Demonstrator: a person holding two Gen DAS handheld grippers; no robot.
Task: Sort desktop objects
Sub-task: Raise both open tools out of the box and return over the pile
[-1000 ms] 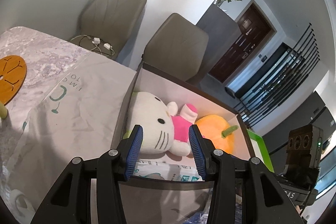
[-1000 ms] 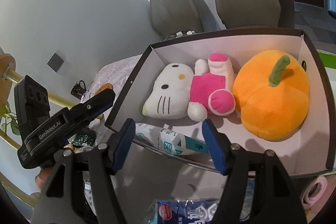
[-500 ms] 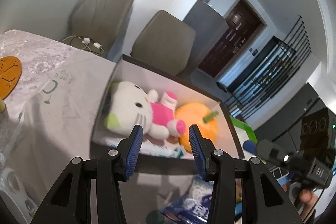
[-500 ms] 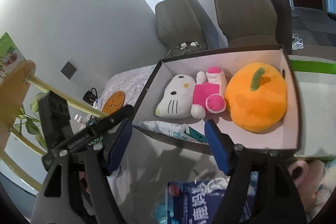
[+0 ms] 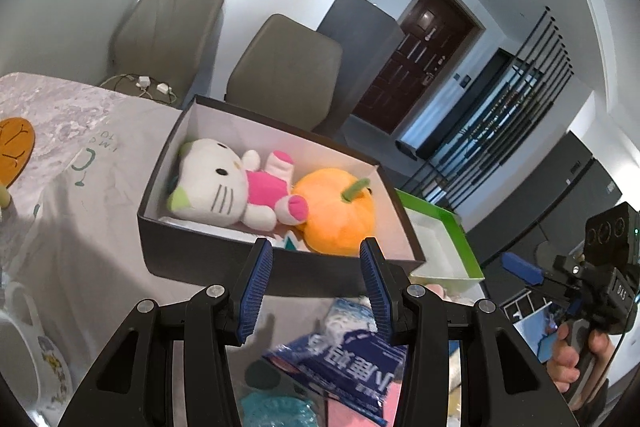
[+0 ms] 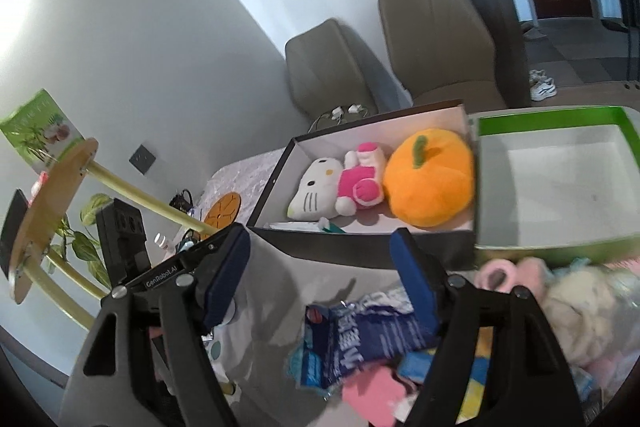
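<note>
**A:** What lies leftmost?
**B:** A coaster (image 5: 14, 147) on the table (image 5: 60, 99). Next is the black box (image 5: 208, 259), with the cat plush (image 5: 212, 183) touching the pumpkin (image 5: 336, 215) inside it.
**A:** Beyond it?
**B:** A green tray (image 6: 552, 123), just beside the box.
**A:** And the tongs?
**B:** The left gripper (image 5: 316, 283) is drawn to its narrowest and empty. The right gripper (image 6: 320, 279) has its jaws opening with nothing gripped, above a blue packet (image 6: 360, 339).

"GenRobot.AI" on left gripper (image 6: 224, 279) arm; "DAS", seemingly, on right gripper (image 5: 524, 269) body.
</note>
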